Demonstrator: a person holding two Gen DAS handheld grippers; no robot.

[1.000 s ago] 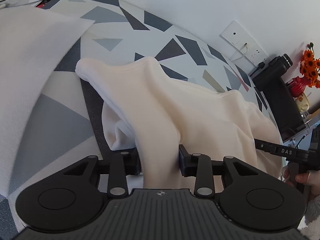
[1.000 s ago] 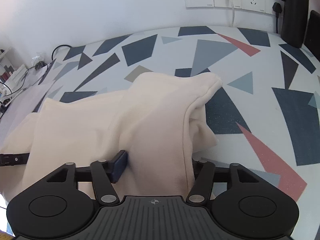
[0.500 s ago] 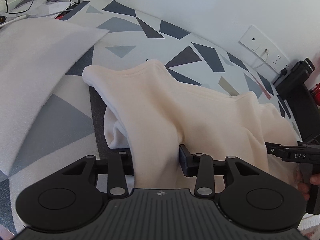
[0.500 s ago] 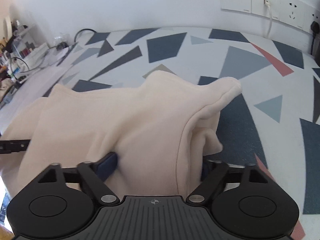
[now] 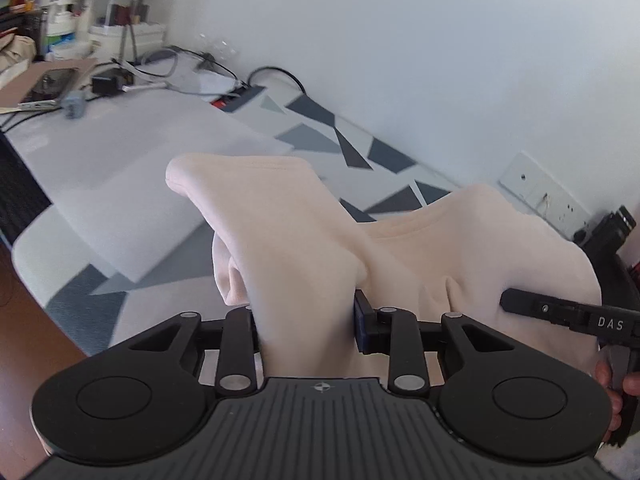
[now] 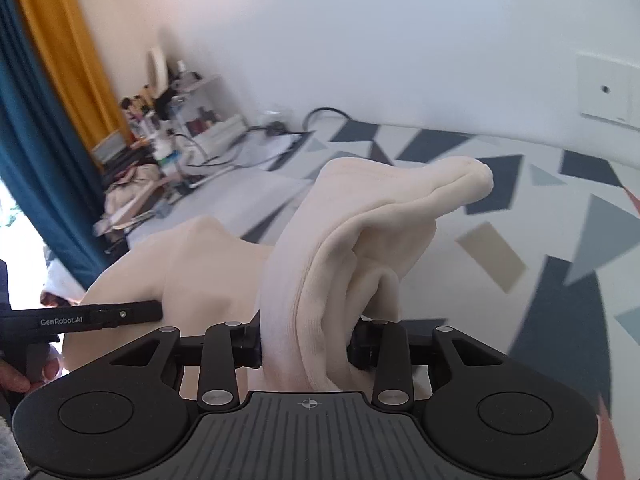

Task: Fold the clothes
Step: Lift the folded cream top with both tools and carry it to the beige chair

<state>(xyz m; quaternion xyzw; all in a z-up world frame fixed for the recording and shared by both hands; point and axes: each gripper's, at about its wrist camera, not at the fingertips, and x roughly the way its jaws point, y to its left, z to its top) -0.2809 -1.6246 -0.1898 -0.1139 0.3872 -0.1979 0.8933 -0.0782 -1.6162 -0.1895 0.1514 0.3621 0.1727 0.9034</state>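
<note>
Here, the left gripper (image 5: pixel 306 330) and right gripper (image 6: pixel 306 344) are each clamping a bunched edge of the cream sweatshirt (image 5: pixel 432 248) between their fingers, suspending it above the patterned tabletop (image 6: pixel 560 240), apparently for folding.

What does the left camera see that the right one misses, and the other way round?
Only the left view shows the white foam sheet lying on the table and a phone at the far end. Only the right view shows the yellow and blue curtains and a cluttered shelf. Both show the cream garment pinched in each tool, the left tool and the right tool, above the patterned table, plus the wall sockets.
</note>
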